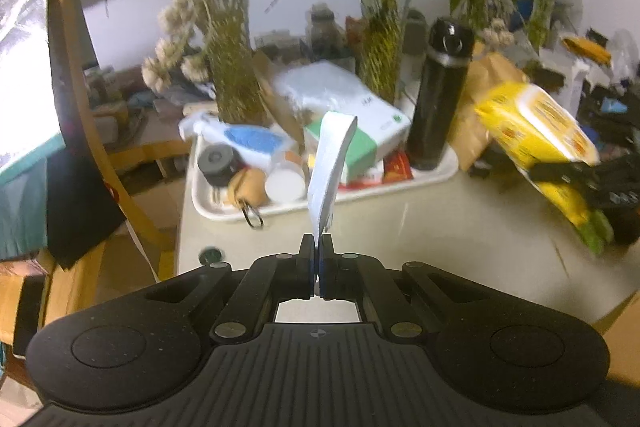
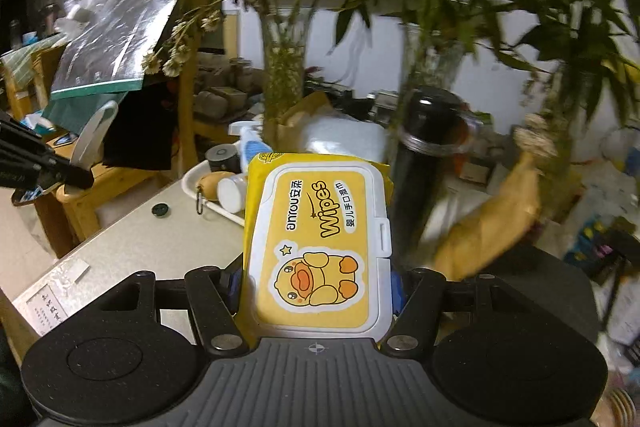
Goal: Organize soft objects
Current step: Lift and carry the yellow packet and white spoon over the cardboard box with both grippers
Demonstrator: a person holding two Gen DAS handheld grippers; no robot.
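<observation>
My left gripper [image 1: 316,245] is shut on the lower edge of a thin white packet [image 1: 330,163], which stands upright above the jaws in front of the tray. In the right wrist view the white packet [image 2: 94,135] shows at the far left with the left gripper [image 2: 78,179]. My right gripper [image 2: 318,267] is shut on a yellow wipes pack [image 2: 320,247] with a duck on its white lid, held above the table. The left wrist view shows the wipes pack [image 1: 536,131] at the right, tilted, between the right gripper's black fingers [image 1: 576,173].
A white tray [image 1: 400,187] on the pale table [image 1: 420,251] holds boxes, a spray bottle, a jar and a tall black flask [image 1: 438,95]. Glass vases with bamboo plants [image 1: 236,67] stand behind it. A wooden chair [image 1: 80,107] stands left; clutter fills the right.
</observation>
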